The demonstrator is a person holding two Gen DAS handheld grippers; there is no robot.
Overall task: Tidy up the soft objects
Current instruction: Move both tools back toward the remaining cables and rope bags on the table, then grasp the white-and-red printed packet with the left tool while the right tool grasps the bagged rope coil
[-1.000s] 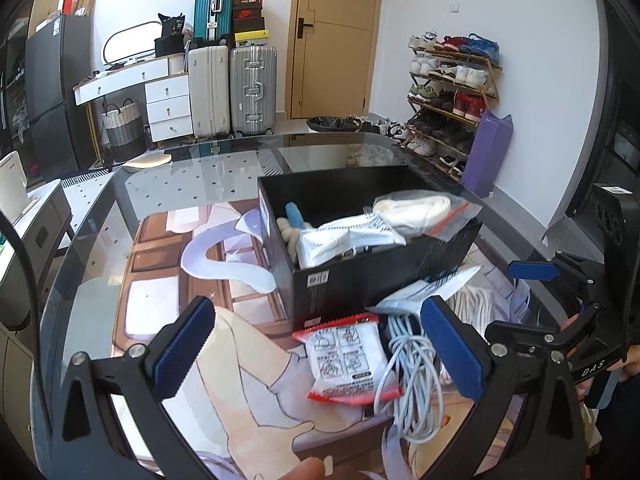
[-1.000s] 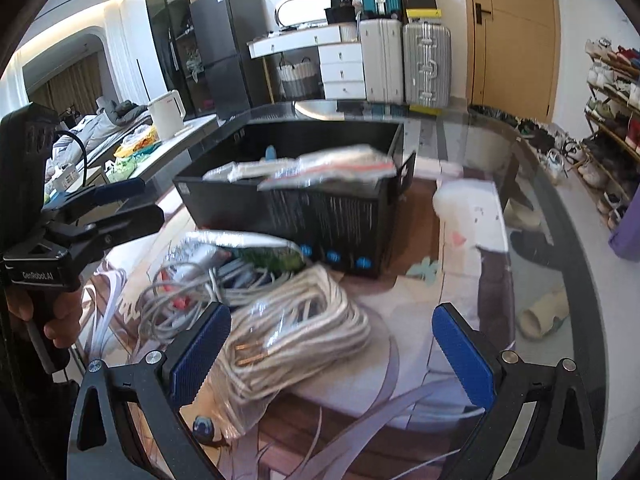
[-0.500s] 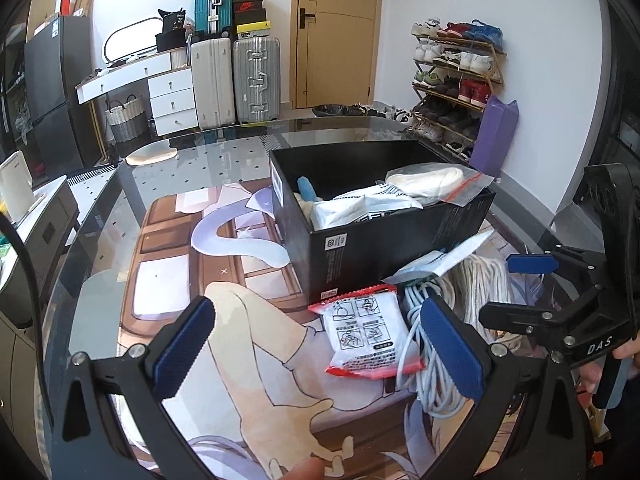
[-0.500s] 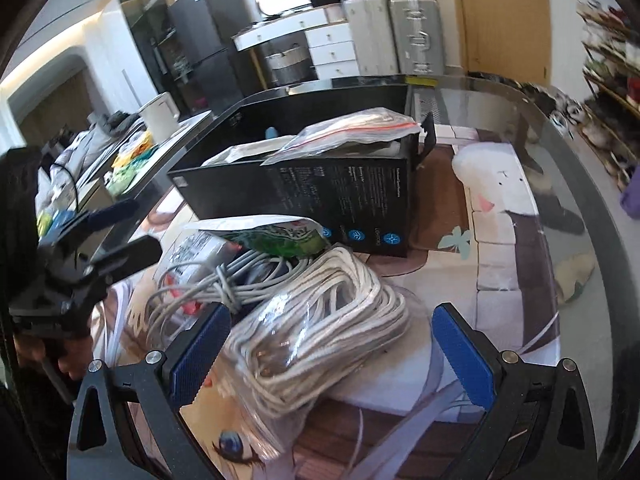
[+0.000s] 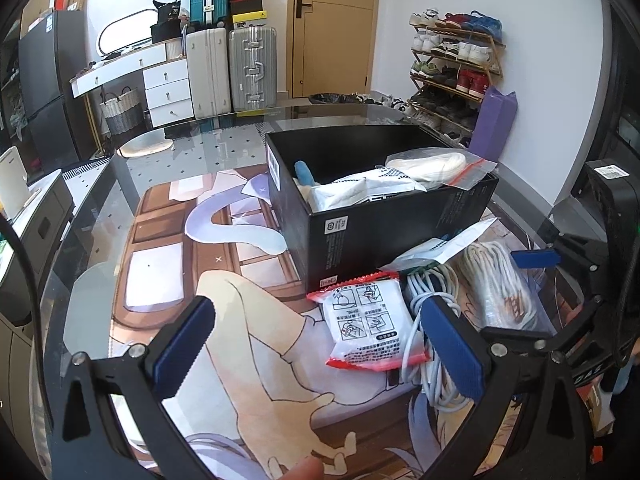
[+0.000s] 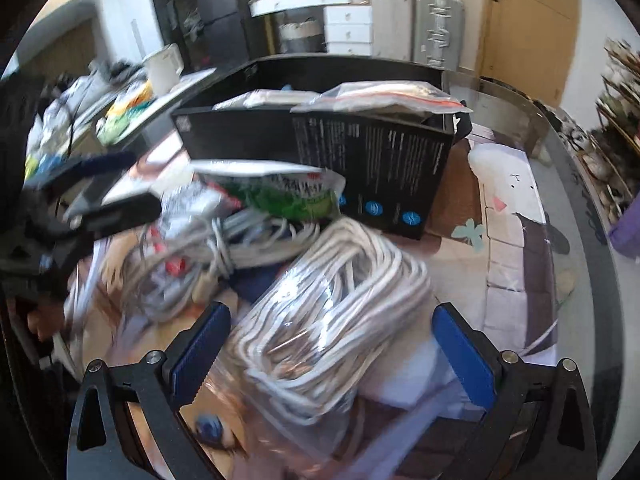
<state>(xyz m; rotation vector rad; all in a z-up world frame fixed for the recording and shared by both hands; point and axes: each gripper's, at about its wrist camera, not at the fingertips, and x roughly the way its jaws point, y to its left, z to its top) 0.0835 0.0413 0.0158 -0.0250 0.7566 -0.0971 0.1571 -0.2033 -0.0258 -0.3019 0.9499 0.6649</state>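
A black box (image 5: pixel 384 224) (image 6: pixel 372 160) on the glass table holds several bagged soft items. In front of it lie a red-edged white packet (image 5: pixel 370 326), a grey cable bundle (image 5: pixel 430 312) (image 6: pixel 224 248), a green-printed packet (image 6: pixel 296 196) and a clear bag of white rope (image 5: pixel 500 284) (image 6: pixel 332 316). My left gripper (image 5: pixel 320 348) is open, the red-edged packet between and just beyond its fingers, not gripped. My right gripper (image 6: pixel 332 352) is open, low over the rope bag, which lies between its blue pads. Each gripper appears at the edge of the other's view.
The table carries an illustrated mat (image 5: pixel 224 312) under glass, bare to the left of the box. Suitcases (image 5: pixel 248 68), a white drawer unit (image 5: pixel 168 92), a door and a shoe rack (image 5: pixel 456 64) stand beyond. A cluttered counter (image 6: pixel 120 112) sits at the far left of the right wrist view.
My right gripper has moved forward and down until the rope bag sits between its pads. My left gripper has drawn back and shifted slightly, so the box and packet sit further right. Both stay open.
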